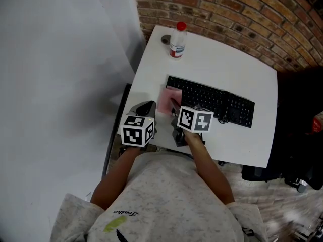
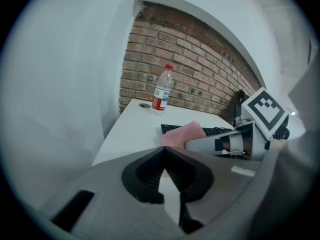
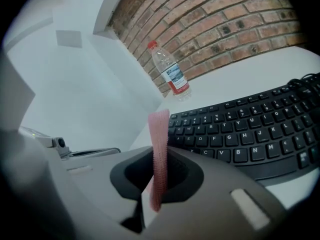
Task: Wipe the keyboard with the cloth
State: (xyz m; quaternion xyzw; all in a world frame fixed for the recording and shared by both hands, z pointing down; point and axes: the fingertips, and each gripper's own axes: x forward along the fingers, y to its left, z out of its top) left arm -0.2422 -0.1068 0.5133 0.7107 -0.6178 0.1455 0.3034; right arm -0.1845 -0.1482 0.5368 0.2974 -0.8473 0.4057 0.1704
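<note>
A black keyboard lies across the white table. A pink cloth hangs over the keyboard's left end, and my right gripper is shut on it. In the right gripper view the cloth stands as a thin pink strip pinched between the jaws, with the keyboard just beyond. My left gripper is near the table's front left edge, beside the cloth, shut with nothing in it. From the left gripper view the cloth and the right gripper's body show ahead.
A clear plastic bottle with a red cap stands at the table's far left corner, next to a round cable hole. A brick wall runs behind the table. A black chair is at the right.
</note>
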